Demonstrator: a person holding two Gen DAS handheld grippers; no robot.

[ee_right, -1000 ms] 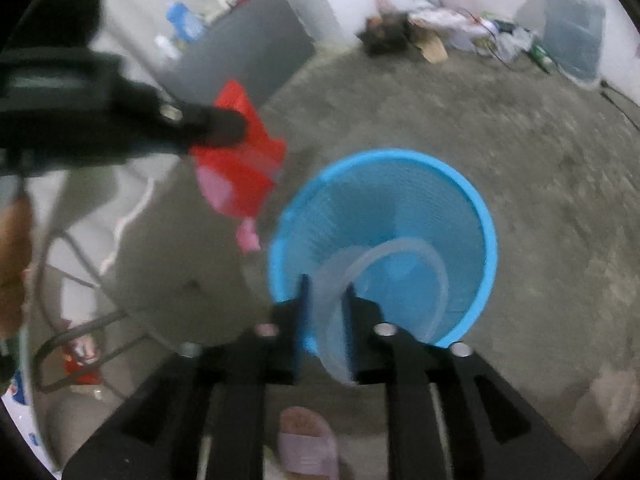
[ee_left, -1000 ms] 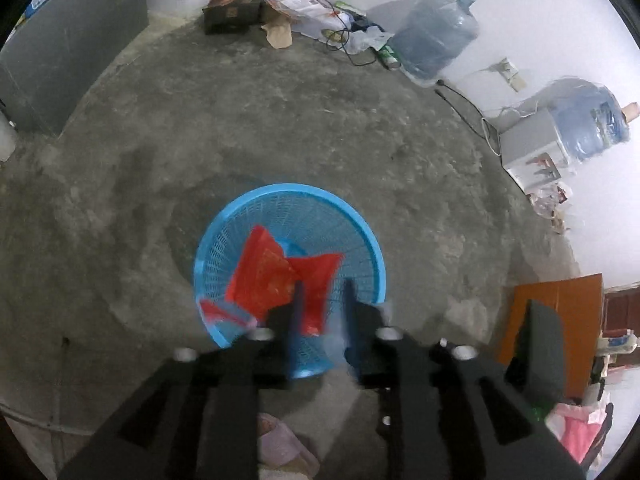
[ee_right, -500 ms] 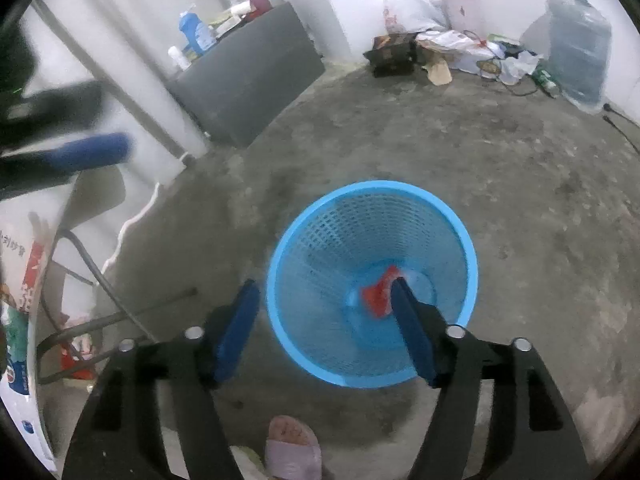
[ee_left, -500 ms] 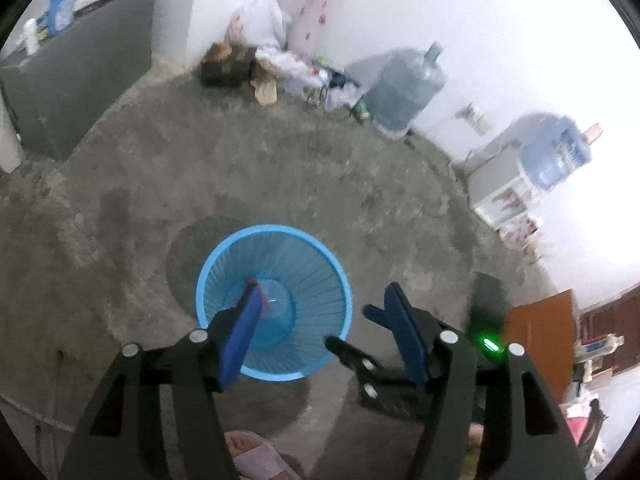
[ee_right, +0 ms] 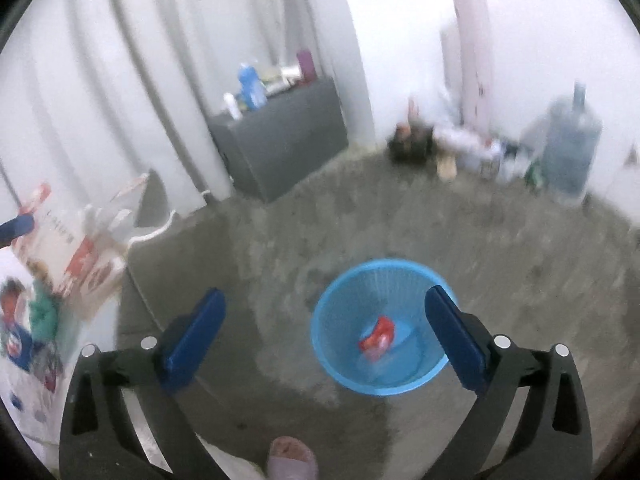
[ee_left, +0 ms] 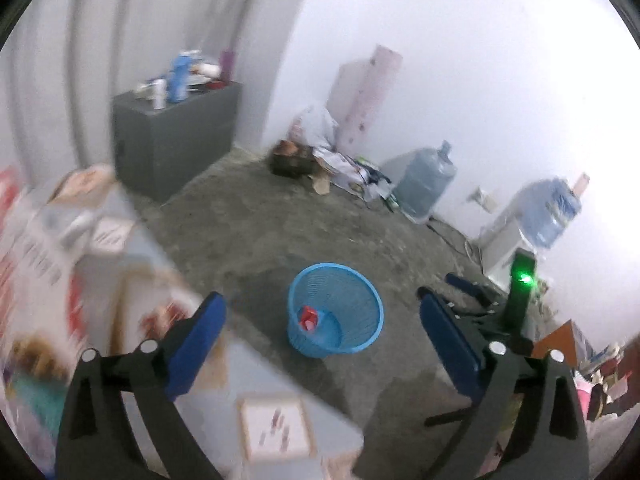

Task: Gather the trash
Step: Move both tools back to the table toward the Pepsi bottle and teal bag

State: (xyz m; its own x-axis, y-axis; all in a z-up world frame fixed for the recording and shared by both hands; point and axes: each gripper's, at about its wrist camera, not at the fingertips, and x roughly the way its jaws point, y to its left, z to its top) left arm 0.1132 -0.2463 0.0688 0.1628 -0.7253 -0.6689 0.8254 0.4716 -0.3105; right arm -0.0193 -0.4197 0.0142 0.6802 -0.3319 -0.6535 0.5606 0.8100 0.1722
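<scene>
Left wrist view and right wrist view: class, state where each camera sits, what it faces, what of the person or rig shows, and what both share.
Left wrist view: sits on the left hand-held gripper, angled down at the floor; its opening jaws are empty, and the right hand-held gripper shows beyond.
Right wrist view: sits on the right hand-held gripper, angled down; empty opening jaws and a slippered foot show.
Shared: blue basket holding a red wrapper, grey cabinet, water jug.

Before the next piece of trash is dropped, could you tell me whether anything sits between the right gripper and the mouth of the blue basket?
Nothing visible does. The right gripper, its jaws opening with nothing between them, looks down over bare concrete floor at the blue basket. The basket's mouth is uncovered, with only a red wrapper at the bottom.
</scene>
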